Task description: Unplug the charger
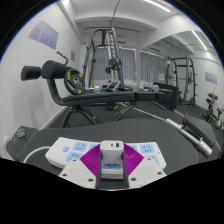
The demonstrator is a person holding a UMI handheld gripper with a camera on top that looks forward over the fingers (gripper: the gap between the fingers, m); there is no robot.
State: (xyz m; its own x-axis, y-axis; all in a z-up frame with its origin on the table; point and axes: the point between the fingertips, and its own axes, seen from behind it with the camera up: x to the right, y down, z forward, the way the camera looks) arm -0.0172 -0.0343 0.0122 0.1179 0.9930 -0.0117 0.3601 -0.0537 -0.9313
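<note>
We are clamping the gripper (pixel 111 168) on the white charger (pixel 111 157), both pads (pixel 95 160) pressing its sides. It is sitting plugged into the power strip (pixel 72 152). Grasp step appears complete; next, pull straight off the strip.

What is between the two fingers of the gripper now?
In the gripper view, the white charger, plugged into the power strip, stands between the gripper's purple pads.

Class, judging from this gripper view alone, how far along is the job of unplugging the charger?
Reaching looks done: the gripper is at the white power strip. In hand: the white charger sits between the purple pads, apparently gripped, though contact is not certain. Left: the charger still appears seated in the strip, so pulling it out remains.
</note>
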